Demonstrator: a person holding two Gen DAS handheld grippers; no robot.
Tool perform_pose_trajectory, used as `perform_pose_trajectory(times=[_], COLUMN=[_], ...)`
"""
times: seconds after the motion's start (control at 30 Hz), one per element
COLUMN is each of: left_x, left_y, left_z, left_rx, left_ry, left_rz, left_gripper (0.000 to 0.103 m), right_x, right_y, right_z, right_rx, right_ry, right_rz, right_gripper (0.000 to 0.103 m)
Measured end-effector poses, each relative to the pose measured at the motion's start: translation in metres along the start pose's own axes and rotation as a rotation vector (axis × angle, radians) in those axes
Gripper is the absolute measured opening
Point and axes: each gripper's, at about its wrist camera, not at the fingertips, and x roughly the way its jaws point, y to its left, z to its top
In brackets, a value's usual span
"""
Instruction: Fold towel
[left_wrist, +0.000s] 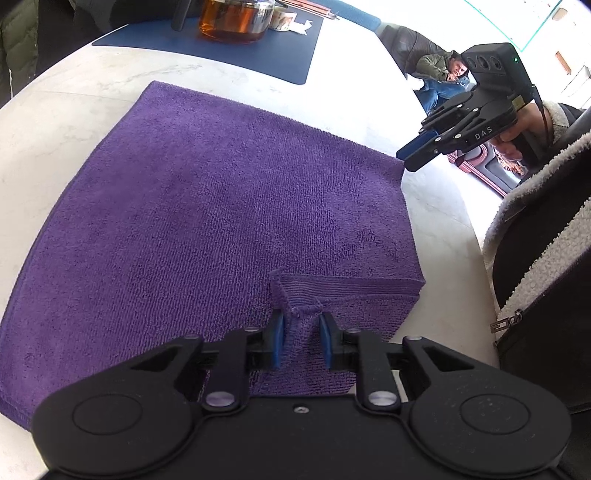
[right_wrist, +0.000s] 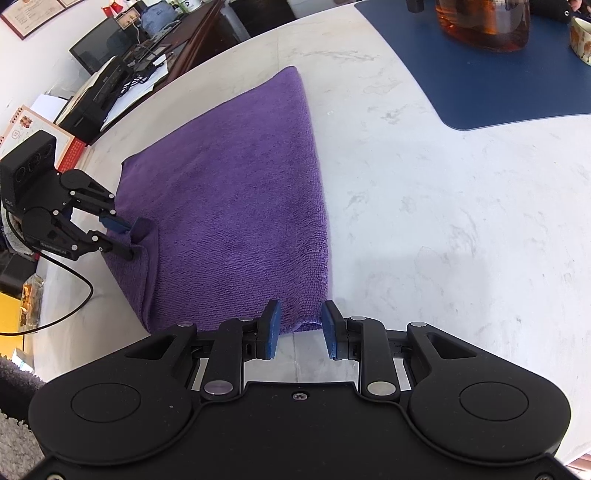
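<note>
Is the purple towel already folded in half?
No, the purple towel lies spread flat on the white table, with only one corner bunched up between the left gripper's fingers.

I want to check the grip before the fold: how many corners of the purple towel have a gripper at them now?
2. The left gripper has one near corner of the purple towel bunched between its fingers. The right gripper is open around the other near corner, not yet pinching it.
</note>
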Motion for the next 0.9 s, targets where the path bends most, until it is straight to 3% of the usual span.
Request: perform_pose_trajectory(times=[0.17, 0.27, 0.33, 0.43, 0.77, 0.9], left_x=[0.002, 0.001, -0.003, -0.009, -0.012, -0.015], left_y=[-0.008, -0.013, -0.018, -0.026, -0.059, -0.064], left_z=[0.004, 0.0, -0.005, -0.013, -0.027, -0.03], left_rx=[0.037, 0.031, 0.001, -0.069, -0.191, -0.228], left_ry=[0.01, -0.018, -0.082, -0.156, -0.237, -0.25], left_rz=[0.046, 0.103, 0.167, 0.199, 0.281, 0.31], left_gripper=[0.018, 0.009, 0.008, 0.008, 0.008, 0.008], right_x=[-0.002, -0.004, -0.005, -0.008, -0.015, -0.009], right_y=[0.0, 0.0, -0.001, -0.005, -0.015, -0.021], right_z=[-0.001, -0.002, -0.002, -0.001, 0.002, -0.001], right_rx=[0.001, 0.0, -0.006, -0.025, -0.085, -0.055], right_ry=[-0.006, -0.014, -0.017, -0.019, -0.025, -0.008], right_rz=[0.0, -0.001, 0.0, 0.004, 0.015, 0.009], right_gripper=[0.024, 0.024, 0.024, 0.024, 0.024, 0.024])
